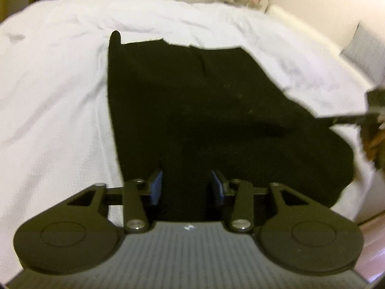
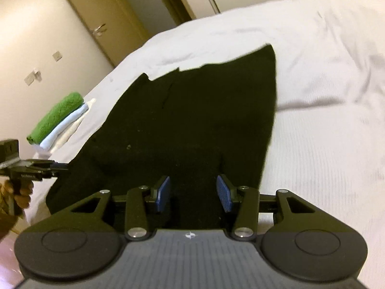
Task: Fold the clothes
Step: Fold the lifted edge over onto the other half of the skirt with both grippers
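A black garment (image 1: pixel 192 108) lies spread flat on the white bed cover (image 1: pixel 48 96), folded into a long shape. My left gripper (image 1: pixel 186 187) hovers over its near end, blue pads apart, with black cloth showing in the gap but not pinched. The right gripper (image 1: pixel 322 118) reaches in from the right at the garment's edge. In the right wrist view the same garment (image 2: pixel 192 120) runs away from me. My right gripper (image 2: pixel 193 192) stands open above its near end. The left gripper (image 2: pixel 63 166) comes in from the left, held by a hand (image 2: pixel 21 192).
A stack of folded clothes (image 2: pixel 60 120), green on top, sits near the bed's far left edge. A grey pillow (image 1: pixel 363 50) lies at the right. A door (image 2: pixel 96 24) and wall stand beyond the bed (image 2: pixel 324 144).
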The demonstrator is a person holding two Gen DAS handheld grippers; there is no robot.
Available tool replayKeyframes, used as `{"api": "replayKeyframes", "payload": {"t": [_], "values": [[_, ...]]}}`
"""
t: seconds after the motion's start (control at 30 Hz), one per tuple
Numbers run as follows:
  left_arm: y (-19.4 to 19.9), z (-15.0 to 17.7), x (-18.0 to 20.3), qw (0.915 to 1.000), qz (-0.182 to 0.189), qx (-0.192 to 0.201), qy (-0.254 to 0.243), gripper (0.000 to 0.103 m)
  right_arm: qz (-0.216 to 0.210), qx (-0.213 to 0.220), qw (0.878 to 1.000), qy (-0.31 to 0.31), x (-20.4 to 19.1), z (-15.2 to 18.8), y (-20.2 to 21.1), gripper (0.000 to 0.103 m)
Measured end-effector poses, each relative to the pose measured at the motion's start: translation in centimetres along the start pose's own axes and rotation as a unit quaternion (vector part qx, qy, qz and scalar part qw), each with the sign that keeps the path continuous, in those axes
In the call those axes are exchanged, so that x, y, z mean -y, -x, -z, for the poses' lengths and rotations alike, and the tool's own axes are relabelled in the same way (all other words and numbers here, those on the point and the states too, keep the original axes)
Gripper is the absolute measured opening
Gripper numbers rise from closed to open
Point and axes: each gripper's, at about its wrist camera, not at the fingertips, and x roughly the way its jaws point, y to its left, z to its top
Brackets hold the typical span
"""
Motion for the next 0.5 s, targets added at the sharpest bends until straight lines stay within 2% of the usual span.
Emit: {"api": "replayKeyframes", "payload": {"t": [0.03, 0.07, 0.1, 0.23, 0.3, 0.4, 0.5], "values": [[-0.2, 0.2, 0.8, 0.9995, -0.022, 0.002, -0.022, 0.014, 0.004, -0.002, 1.000, -0.001, -0.1, 0.2, 0.0, 0.035], [-0.3, 0.5, 1.5, 0.9980, -0.044, 0.004, -0.045, 0.008, 0.008, -0.004, 1.000, -0.002, -0.1, 0.4, 0.0, 0.020], [-0.5, 0.7, 2.3, 0.9956, -0.066, 0.006, -0.067, 0.005, 0.012, -0.006, 1.000, -0.002, -0.2, 0.6, 0.1, 0.011], [0.5, 0.4, 4.0, 0.9876, -0.100, 0.039, -0.115, 0.005, 0.023, 0.029, 0.998, 0.054, -3.0, 0.1, 0.5, 0.007], [1.0, 0.1, 3.8, 0.9868, -0.108, 0.055, -0.108, 0.005, 0.031, 0.047, 0.996, 0.065, -3.6, -0.5, 0.9, 0.006], [2.5, -0.2, 2.8, 0.9890, -0.098, 0.087, -0.069, 0.006, 0.029, 0.079, 0.994, 0.070, -3.7, -1.4, 1.8, 0.005], [3.3, -0.1, 2.4, 0.9861, -0.102, 0.115, -0.064, 0.007, 0.035, 0.108, 0.991, 0.071, -3.5, -1.8, 1.8, 0.005]]}}
